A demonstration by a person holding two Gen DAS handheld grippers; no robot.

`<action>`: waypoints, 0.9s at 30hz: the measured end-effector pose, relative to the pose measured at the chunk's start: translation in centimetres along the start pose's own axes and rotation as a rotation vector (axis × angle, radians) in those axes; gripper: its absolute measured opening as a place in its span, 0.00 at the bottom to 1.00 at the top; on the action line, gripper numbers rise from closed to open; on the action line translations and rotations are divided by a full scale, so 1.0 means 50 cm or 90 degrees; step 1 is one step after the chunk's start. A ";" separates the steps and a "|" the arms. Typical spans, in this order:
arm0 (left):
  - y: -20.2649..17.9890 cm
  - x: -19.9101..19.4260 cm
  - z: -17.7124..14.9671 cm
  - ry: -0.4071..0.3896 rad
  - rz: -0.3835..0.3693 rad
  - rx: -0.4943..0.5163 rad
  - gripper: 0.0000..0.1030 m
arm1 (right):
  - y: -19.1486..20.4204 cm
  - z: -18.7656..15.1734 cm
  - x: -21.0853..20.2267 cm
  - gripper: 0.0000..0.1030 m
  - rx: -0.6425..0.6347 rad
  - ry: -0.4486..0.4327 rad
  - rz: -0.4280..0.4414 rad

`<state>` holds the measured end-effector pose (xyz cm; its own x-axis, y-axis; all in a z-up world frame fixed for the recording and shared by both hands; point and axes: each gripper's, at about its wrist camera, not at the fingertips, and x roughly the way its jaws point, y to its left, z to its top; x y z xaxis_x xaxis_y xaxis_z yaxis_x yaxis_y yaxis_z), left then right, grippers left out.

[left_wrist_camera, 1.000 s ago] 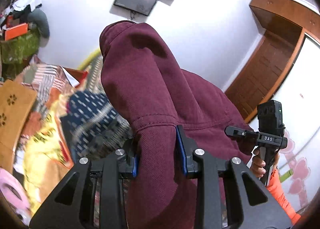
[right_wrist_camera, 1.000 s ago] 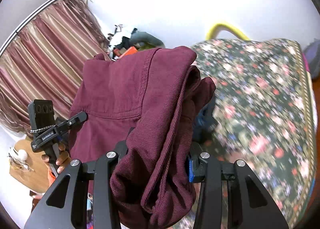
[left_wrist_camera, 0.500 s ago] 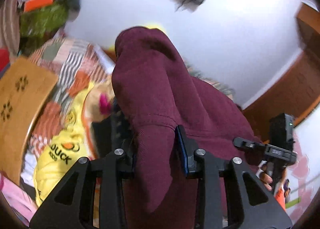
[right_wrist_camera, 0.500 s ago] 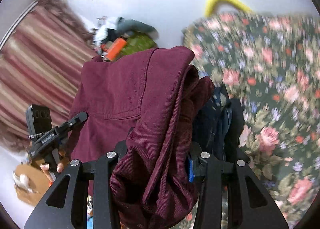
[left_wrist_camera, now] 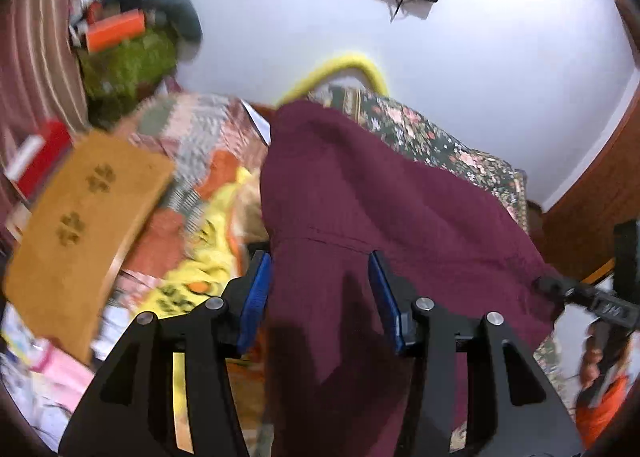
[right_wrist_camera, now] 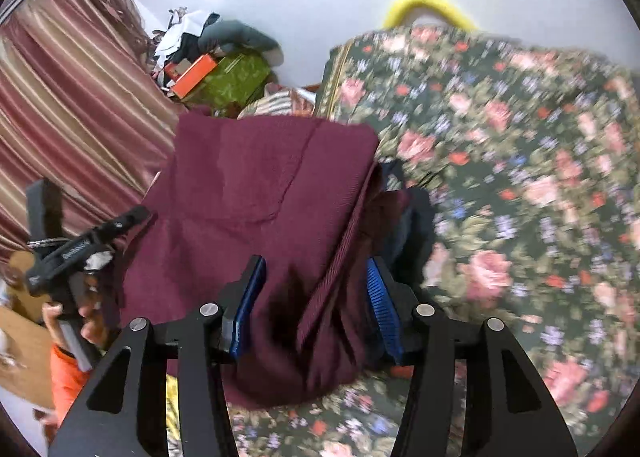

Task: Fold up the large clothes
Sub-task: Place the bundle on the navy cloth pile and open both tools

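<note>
Both my hands have dropped w/ the folded dark maroon corduroy garment [left_wrist_camera: 384,217] since a sec ago: then it hung in the air against the wall, now it's low over the bed w/ the dark green floral bedspread [right_wrist_camera: 520,177], and the views tilt down onto it. I read this as the set-down after a fold, i.e. this fold is nearly done.

Left gripper [left_wrist_camera: 322,297]: jaws have just been opening; the garment's edge is between the blue pads [left_wrist_camera: 256,297]. They look eased off the fabric, though the cloth fills most of the gap, so contact can't be ruled out.

Right gripper [right_wrist_camera: 316,305]: same, jaws just been opening, bunched corduroy between the pads, a slight gap showing on each side. Looks released, not clamped.

The garment spans btwn the two grippers, draped fwd over a dark navy cloth [right_wrist_camera: 416,217] and apparently resting on the bed. Left of it: a yellow printed cloth [left_wrist_camera: 200,257] on the patchwork cover.
</note>
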<state>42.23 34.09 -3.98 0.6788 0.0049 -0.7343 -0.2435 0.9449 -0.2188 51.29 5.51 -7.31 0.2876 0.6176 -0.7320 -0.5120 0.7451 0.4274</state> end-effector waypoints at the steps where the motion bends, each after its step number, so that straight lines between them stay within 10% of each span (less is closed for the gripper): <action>1: -0.012 -0.030 -0.005 -0.015 0.011 0.014 0.48 | 0.003 -0.001 -0.013 0.48 -0.003 -0.009 -0.006; 19: -0.255 -0.605 -0.282 -0.386 0.018 0.178 0.51 | 0.289 -0.244 -0.458 0.48 -0.193 -0.385 0.006; 27: -0.287 -0.705 -0.436 -0.520 0.053 0.161 0.82 | 0.344 -0.362 -0.496 0.48 -0.226 -0.476 -0.032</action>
<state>6.69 13.22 11.04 0.9752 0.2198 -0.0271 -0.2188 0.9751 0.0370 20.68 -1.56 8.59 0.7153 0.6832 -0.1471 -0.6729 0.7301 0.1187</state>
